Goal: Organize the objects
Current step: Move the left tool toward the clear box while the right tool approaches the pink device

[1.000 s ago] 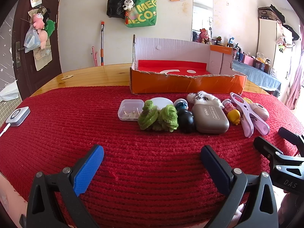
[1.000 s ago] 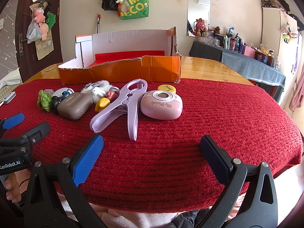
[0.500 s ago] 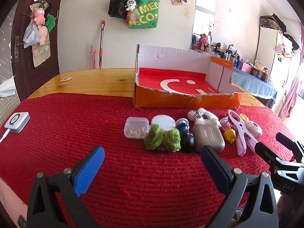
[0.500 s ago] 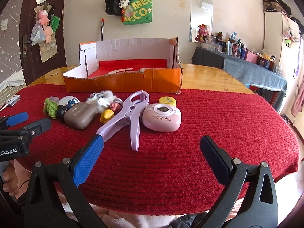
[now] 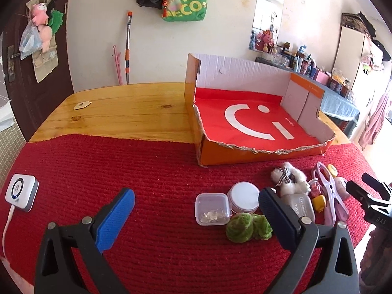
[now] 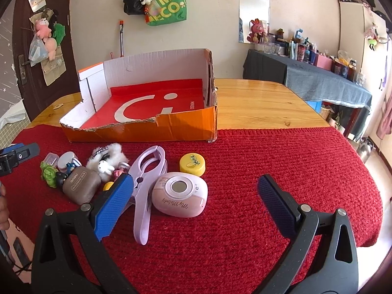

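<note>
Left tongs: jaws wide apart, nothing between them, hanging over the red knitted mat in the lower half of the left wrist view. Right tongs: jaws also spread, empty, low centre of the right wrist view.

Orange cardboard box: open top, torn front edge, red liner with white smile mark, sitting at the far edge of the mat on the wooden surface; no items in it.

Items lie in a row in front of the box, on the mat: green yarn ball, clear plastic container, white round lid, brown case, white plush toy, lilac clip, pink round device, yellow cap.

White charger pad: far left edge of the left view, well apart from the row.
</note>
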The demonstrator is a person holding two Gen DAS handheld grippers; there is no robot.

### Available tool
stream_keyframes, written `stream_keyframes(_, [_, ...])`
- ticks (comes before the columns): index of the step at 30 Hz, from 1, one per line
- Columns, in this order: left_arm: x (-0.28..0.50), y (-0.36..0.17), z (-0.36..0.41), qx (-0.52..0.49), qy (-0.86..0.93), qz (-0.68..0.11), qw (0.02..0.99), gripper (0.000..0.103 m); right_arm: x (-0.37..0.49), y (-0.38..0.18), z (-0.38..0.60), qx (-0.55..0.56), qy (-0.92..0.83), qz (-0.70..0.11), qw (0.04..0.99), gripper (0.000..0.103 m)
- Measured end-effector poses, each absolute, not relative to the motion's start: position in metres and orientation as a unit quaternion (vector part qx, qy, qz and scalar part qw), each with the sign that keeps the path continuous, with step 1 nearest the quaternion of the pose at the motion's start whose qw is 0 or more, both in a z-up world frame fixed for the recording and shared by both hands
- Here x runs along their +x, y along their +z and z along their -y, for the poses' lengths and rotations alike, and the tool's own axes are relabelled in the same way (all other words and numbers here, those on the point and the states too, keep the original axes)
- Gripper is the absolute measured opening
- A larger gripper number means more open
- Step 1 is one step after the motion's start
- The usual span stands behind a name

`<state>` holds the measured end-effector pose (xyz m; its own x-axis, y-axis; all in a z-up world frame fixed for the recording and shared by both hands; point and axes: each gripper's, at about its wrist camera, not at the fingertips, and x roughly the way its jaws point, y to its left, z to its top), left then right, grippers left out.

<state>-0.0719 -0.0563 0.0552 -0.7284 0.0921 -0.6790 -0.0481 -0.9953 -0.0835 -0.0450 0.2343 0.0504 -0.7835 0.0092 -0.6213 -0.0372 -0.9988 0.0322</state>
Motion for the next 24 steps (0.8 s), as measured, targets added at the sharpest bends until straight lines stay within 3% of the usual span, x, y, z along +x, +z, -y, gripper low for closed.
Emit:
stream_keyframes(8, [-0.096,0.042,0.06,-0.422,0.905,-0.009,0.056,0.103,-0.055,0.037,-0.247,-0.379,0.924,-0.049,-0.005,0.103])
stream_keyframes(24, [-0.116,0.027,0.061,-0.472,0.875,-0.059,0.092,0.102,-0.063,0.031,-0.246,-0.415,0.909,-0.015,-0.019,0.103])
